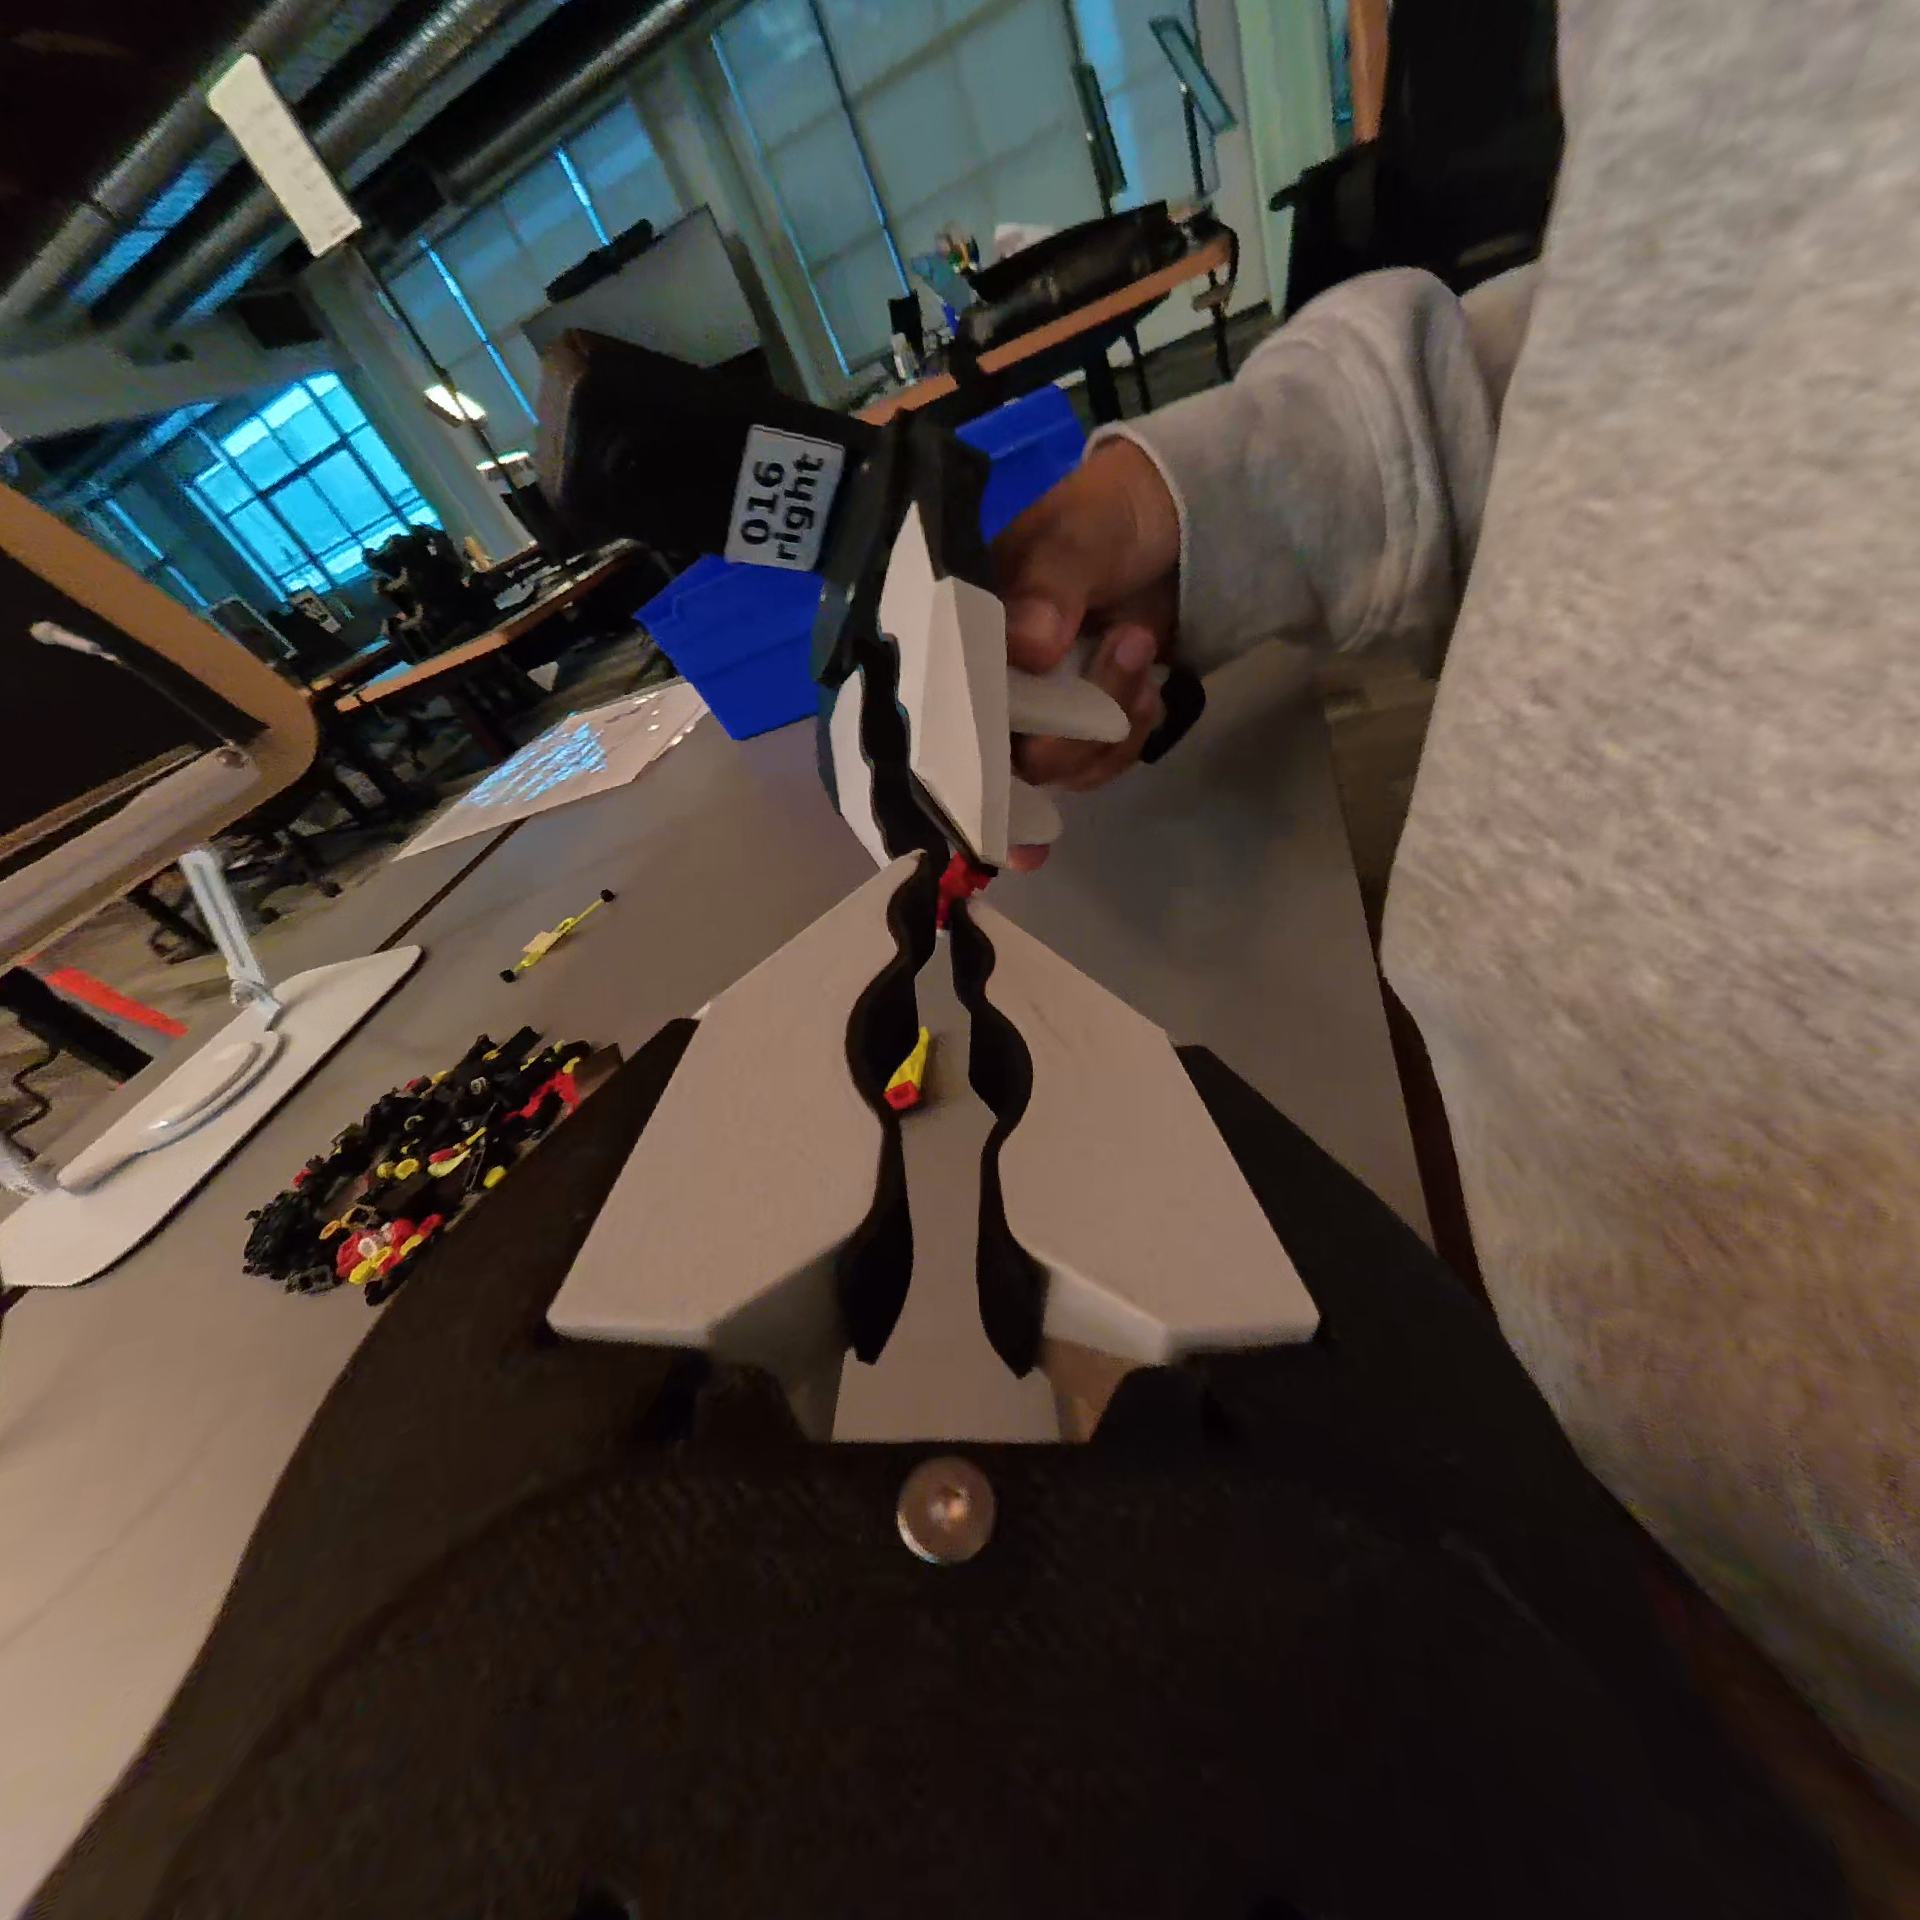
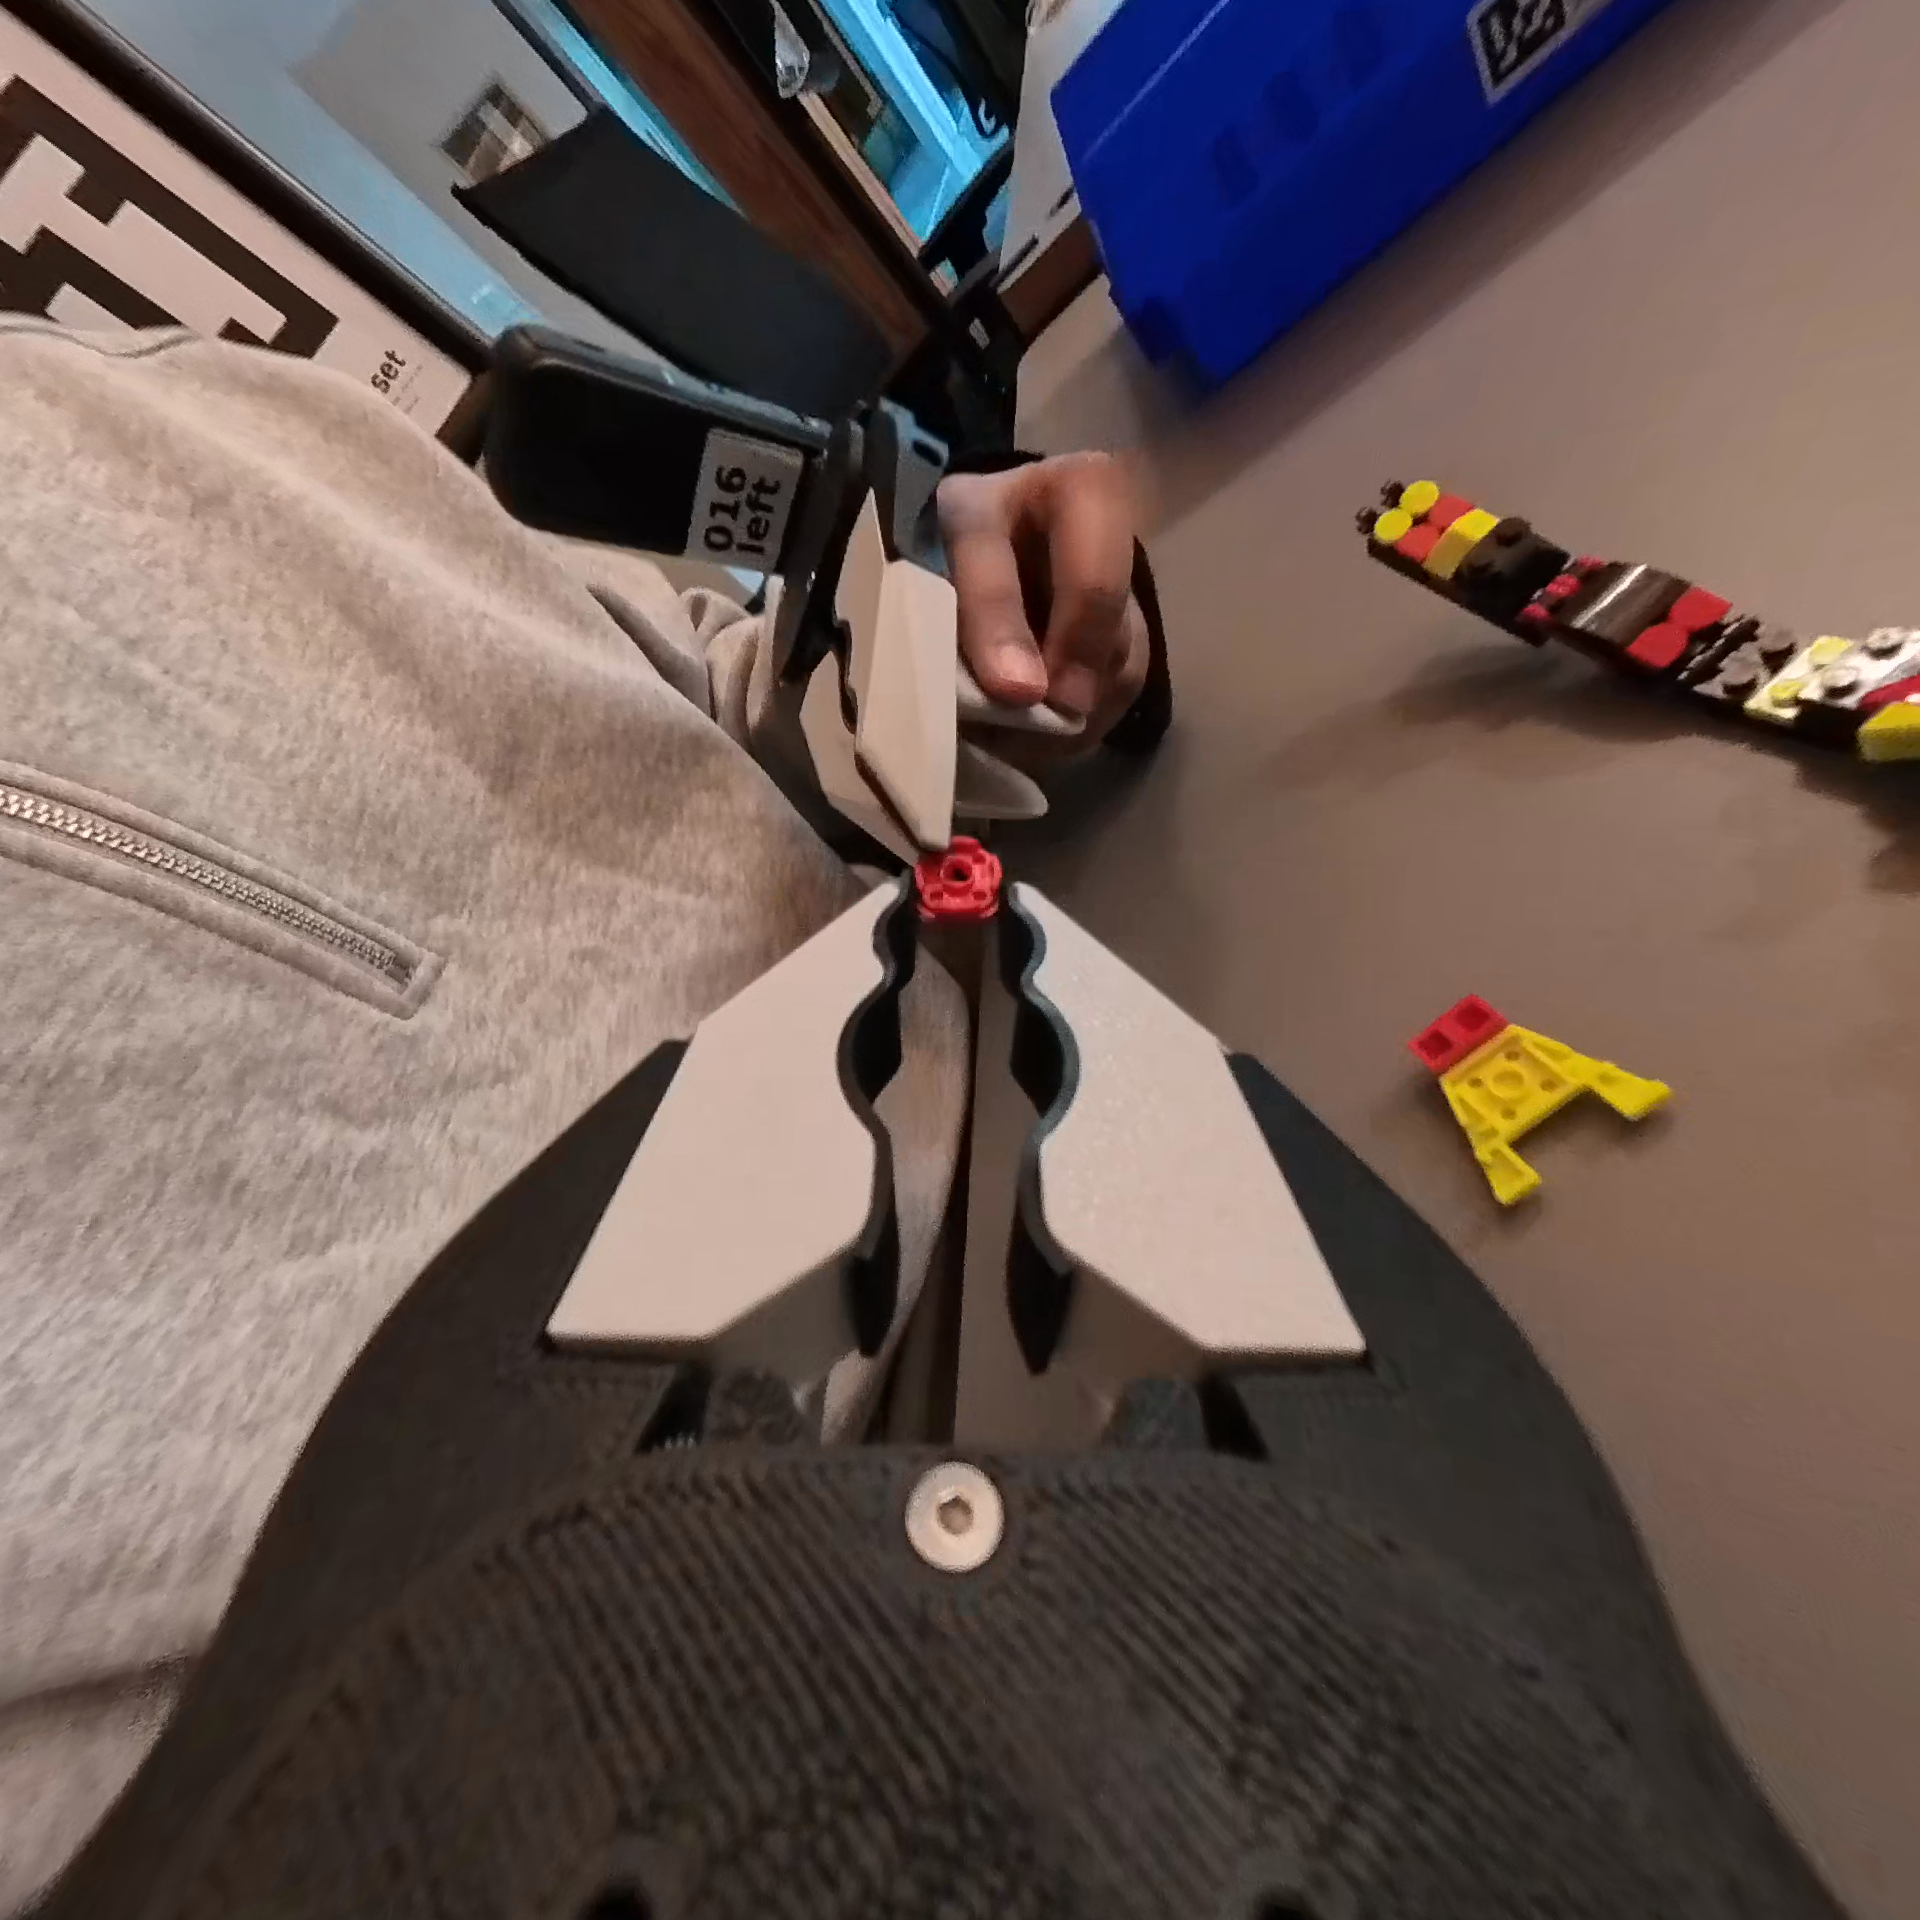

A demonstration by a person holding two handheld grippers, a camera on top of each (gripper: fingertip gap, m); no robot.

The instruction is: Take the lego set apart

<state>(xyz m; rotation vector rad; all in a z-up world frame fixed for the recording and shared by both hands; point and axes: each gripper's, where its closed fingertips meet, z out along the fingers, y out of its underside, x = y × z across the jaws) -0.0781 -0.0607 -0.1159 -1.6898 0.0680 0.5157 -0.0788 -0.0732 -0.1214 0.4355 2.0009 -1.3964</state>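
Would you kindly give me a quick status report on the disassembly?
Both tongs shut on small red piece, tip to tip above the table. Main lego build lies aside, yellow wedge piece already off. Nothing in the way.

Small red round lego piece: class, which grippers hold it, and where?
The small red round lego piece is pinched at its sides by the right gripper; the left gripper grips its far end.
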